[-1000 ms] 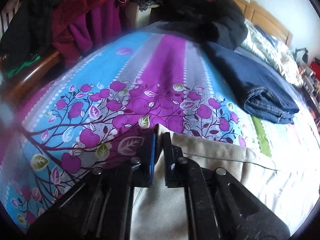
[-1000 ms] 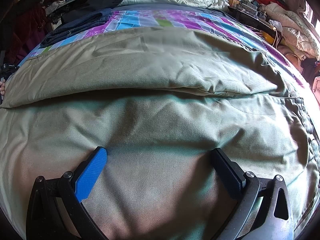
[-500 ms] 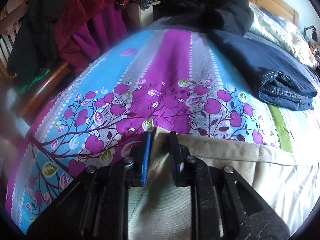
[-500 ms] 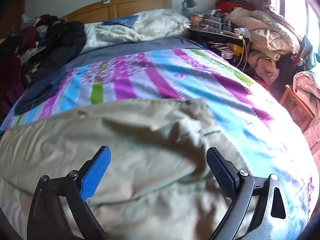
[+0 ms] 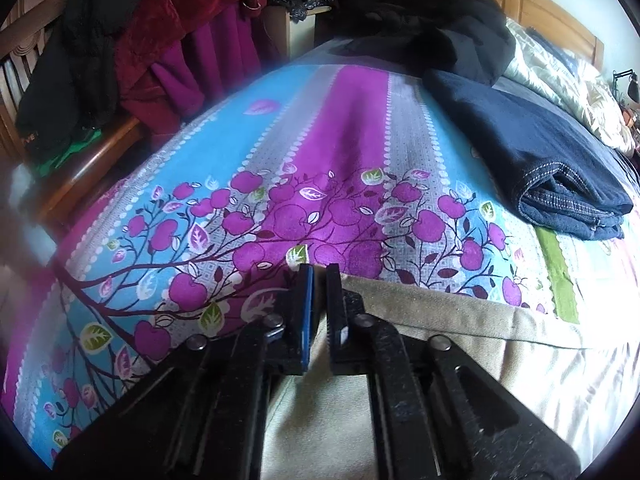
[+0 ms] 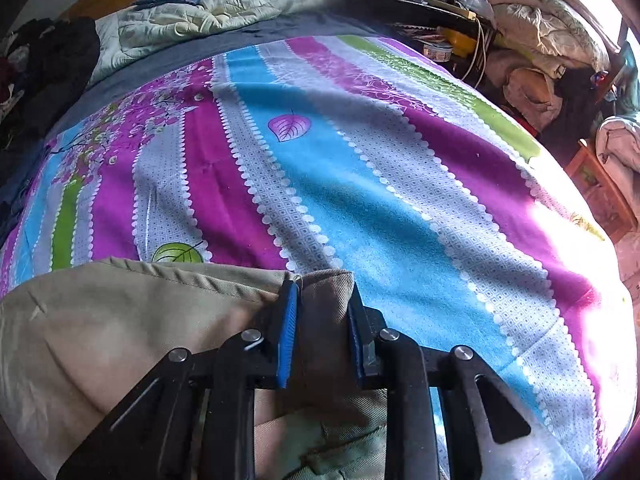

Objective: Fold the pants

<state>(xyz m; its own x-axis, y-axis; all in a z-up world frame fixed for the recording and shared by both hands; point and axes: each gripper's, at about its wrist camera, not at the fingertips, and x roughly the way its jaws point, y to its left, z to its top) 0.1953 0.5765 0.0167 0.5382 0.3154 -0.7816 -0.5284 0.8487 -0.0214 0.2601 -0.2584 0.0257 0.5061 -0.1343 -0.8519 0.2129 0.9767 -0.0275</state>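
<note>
With the left gripper (image 5: 318, 308) pinching one corner of the pants (image 5: 460, 344) and the right gripper (image 6: 322, 328) clamped on a bunched corner, the fold seems ready; next, carry both ends over evenly.

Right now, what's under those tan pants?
The tan pants lie on the striped, flowery bedspread, which shows all around them. What is directly beneath the fabric is covered.

No legible text, labels or numbers
</note>
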